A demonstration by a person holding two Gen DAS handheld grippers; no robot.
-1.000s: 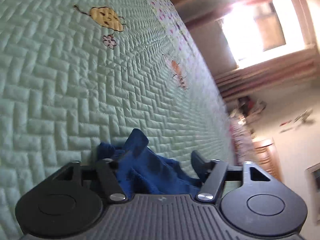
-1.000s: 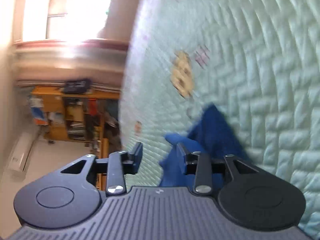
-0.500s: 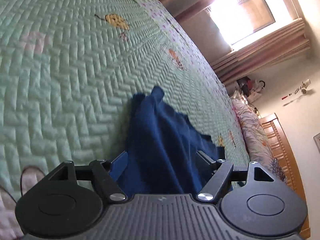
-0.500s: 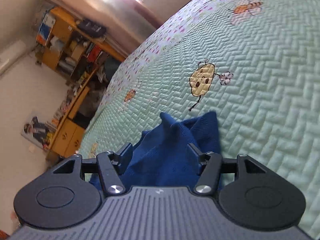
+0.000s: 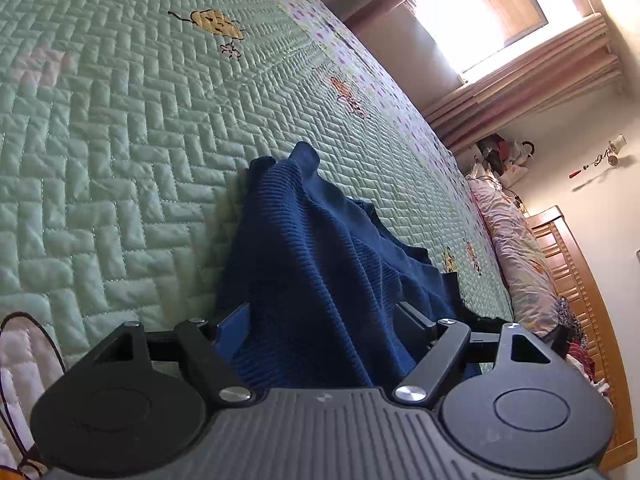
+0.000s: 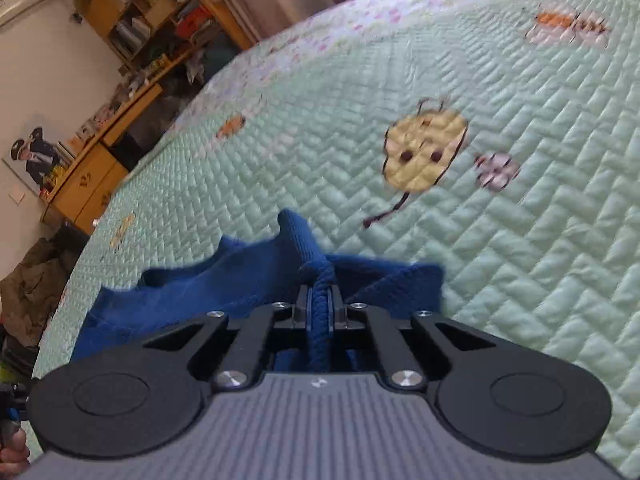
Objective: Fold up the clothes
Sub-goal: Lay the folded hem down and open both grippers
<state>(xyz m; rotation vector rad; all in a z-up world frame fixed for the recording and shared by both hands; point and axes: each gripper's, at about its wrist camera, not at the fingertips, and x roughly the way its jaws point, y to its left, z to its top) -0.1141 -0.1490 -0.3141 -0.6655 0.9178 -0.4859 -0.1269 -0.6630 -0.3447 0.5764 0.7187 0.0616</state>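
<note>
A pale green quilted bedspread (image 5: pixel 120 140) covers the bed. On it lies a dark blue ribbed knit garment (image 5: pixel 320 264), bunched. The left claw (image 5: pixel 320 320) is opening, wide, straddling the cloth. The right claw (image 6: pixel 319 308) pinches a fold.
</note>
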